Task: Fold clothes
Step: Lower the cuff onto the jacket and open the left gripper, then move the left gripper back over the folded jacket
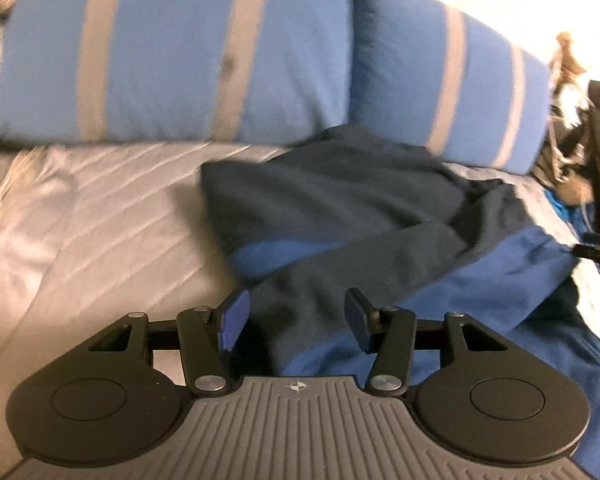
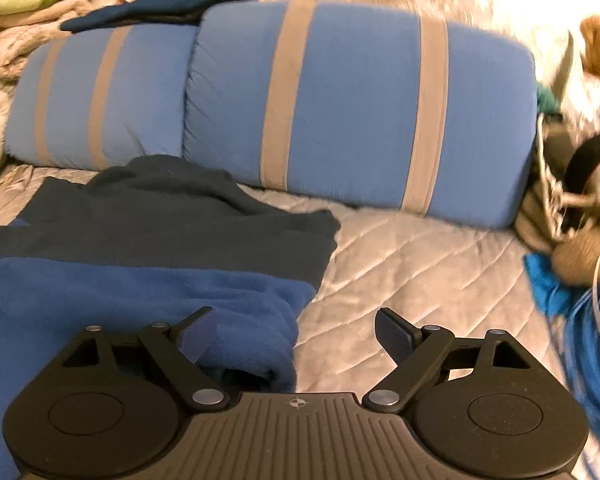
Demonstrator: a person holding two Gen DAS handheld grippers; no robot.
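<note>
Lying under both spread tongs, left and right: garment.

left wrist: low over the bed, close above the garment, facing the striped pillows along the left gripper | right wrist: low at the garment's right edge, same facing, along the right gripper | shared: pillows, garment, quilt, clutter at right
</note>
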